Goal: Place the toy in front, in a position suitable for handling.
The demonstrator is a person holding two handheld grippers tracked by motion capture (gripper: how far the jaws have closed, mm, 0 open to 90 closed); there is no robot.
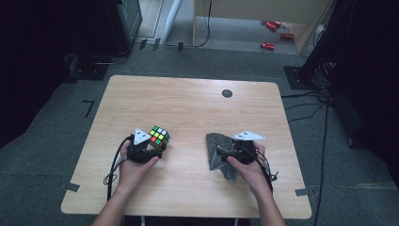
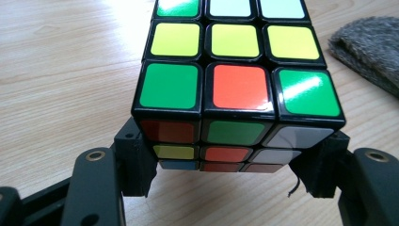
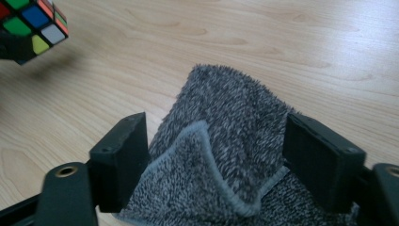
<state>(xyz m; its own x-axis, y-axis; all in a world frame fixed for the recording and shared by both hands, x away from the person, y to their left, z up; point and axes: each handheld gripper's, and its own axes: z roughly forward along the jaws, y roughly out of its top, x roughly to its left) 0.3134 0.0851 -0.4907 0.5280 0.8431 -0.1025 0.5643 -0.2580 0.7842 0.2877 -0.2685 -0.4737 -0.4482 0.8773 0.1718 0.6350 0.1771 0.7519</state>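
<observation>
A scrambled Rubik's cube [image 1: 159, 134] is held just above the wooden table [image 1: 188, 99] at its left. My left gripper [image 1: 151, 145] is shut on it, and in the left gripper view both jaws clamp the lower sides of the cube [image 2: 230, 70]. A crumpled grey fleecy cloth [image 1: 217, 145] lies at the right. My right gripper [image 1: 226, 153] reaches into it from the right. In the right gripper view a raised fold of the cloth [image 3: 226, 108] stands between the jaws of this gripper [image 3: 216, 155], brushing both pads without visible squeeze. The cube [image 3: 33, 28] hovers at the top left there.
A small black round mark [image 1: 227, 93] sits near the table's far edge. Bare wood lies between the cube and the cloth [image 2: 371, 47]. Red objects [image 1: 273, 26] lie on the floor beyond, and cables [image 1: 306, 106] run along the right.
</observation>
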